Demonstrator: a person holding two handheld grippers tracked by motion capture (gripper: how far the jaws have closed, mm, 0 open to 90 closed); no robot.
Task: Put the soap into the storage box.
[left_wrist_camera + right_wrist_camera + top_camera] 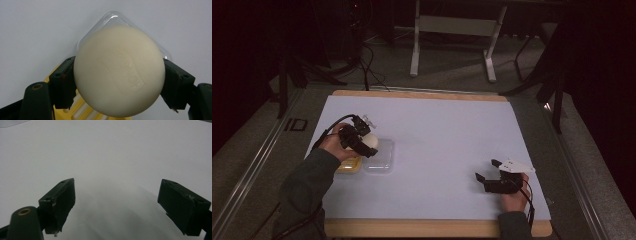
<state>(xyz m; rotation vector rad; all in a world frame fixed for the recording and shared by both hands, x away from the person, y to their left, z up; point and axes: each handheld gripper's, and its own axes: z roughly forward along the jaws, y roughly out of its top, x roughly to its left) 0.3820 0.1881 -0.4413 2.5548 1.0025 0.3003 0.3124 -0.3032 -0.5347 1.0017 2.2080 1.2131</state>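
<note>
My left gripper [368,144] is shut on a cream-white oval soap bar [119,71], pinched between both jaws; in the high view the soap bar [371,141] hangs just above the table. Under it lie a yellow soap dish [349,165] and, to its right, a clear plastic lid [379,157]. In the left gripper view the clear lid [112,17] shows behind the soap and the yellow dish [81,111] below it. My right gripper [488,170] rests at the near right of the table, jaws wide apart, nothing between them; its own view shows the gripper [117,205] over bare white surface.
A white sheet [437,135] covers the wooden table [422,227]. Beyond the far edge stand a metal frame [452,35] and cables on the floor. Dark stands flank the table on both sides.
</note>
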